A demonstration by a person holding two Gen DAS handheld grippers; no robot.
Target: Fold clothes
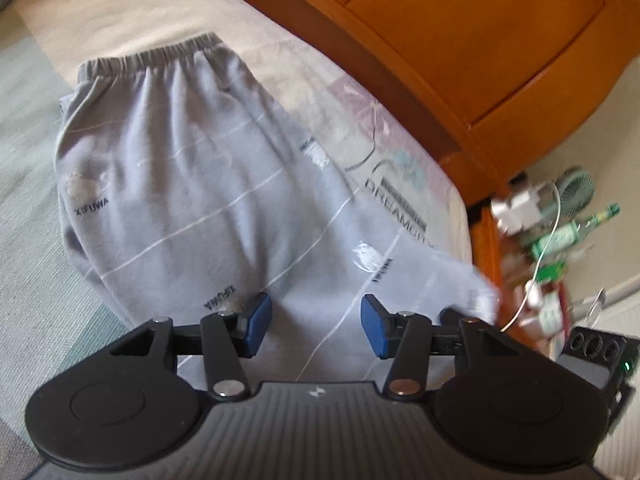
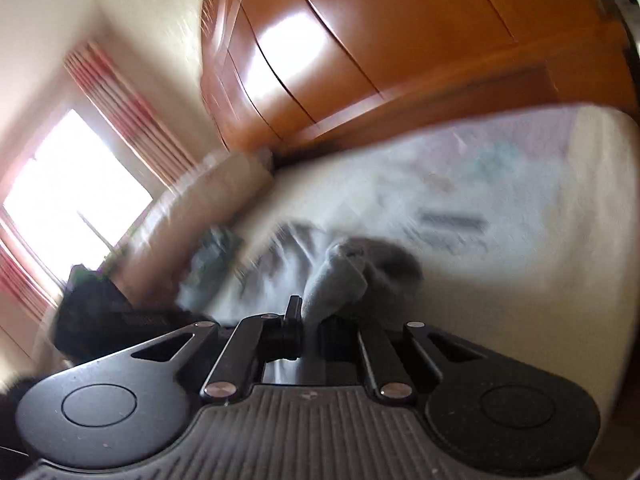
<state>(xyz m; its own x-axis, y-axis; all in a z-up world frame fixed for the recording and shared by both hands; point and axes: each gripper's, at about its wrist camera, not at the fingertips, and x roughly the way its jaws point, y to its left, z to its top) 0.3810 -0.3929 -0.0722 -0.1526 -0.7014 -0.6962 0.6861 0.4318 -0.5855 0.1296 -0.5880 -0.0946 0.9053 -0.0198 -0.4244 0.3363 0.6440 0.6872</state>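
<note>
Left wrist view: grey sweatpants (image 1: 192,184) lie flat on the bed (image 1: 120,12), waistband far, wardrobe (image 1: 460,40) edging right. Left gripper (image 1: 316,326) hovers above, jaws spread. Right gripper (image 2: 310,320) pinches a grey fabric fold.

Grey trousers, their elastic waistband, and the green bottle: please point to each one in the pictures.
grey trousers (image 1: 192,200), left wrist view, on the middle of the fabric.
elastic waistband (image 1: 148,58), left wrist view, on the gathered top edge.
green bottle (image 1: 600,216), left wrist view, on its neck.

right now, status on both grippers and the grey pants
Left gripper open above grey pants. Right gripper shut on pants fabric. Pants flat on bed. Nothing in the way.
</note>
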